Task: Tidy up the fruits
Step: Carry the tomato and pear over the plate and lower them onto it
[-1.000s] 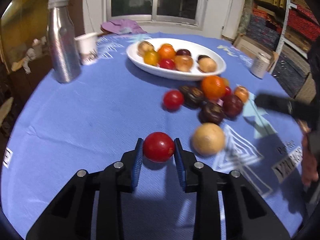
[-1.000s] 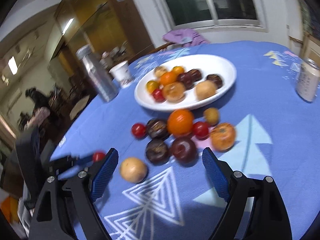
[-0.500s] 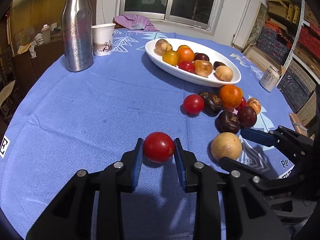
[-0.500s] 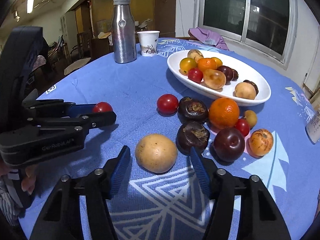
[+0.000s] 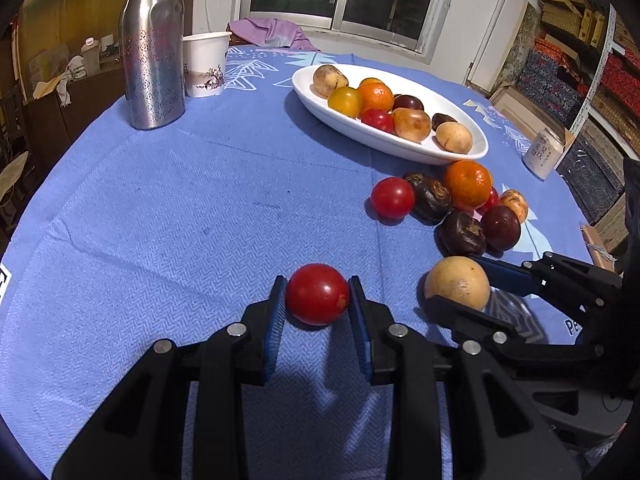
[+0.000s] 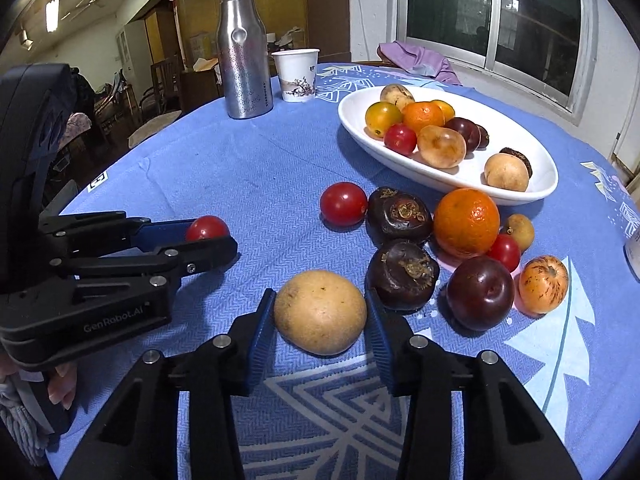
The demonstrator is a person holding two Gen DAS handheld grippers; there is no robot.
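Right then, both grippers were down among the loose fruit on the blue tablecloth [image 5: 168, 208], and the step in hand looked like a double pick-up for the white bowl [image 6: 536, 192]. The left gripper [image 5: 318, 300] had its jaws drawn in narrow, blue pads pressed against either side of a red tomato [image 5: 318, 294] that sat low on the cloth, well short of the bowl. Over on the other side, the right gripper [image 6: 320, 320] had just been closing its jaws around the tan round fruit [image 6: 320, 312]; the pads [image 6: 262, 328] stood right at its flanks, apparently touching, and the fruit rested on the cloth just beside a dark brown fruit [image 6: 402, 274].

Plenty remained outside the bowl: another tomato [image 6: 343, 203], an orange [image 6: 466, 222], a dark plum [image 6: 480, 292] and more, bunched near the bowl's near rim. By my reading, the next move called for a firm squeeze on the tan fruit, then a clean lift of both hands, carrying up and over that cluster without knocking it, and a gentle drop into the bowl's emptier right end. The steel bottle [image 6: 243, 48] and paper cup [image 6: 297, 74] stood well clear.
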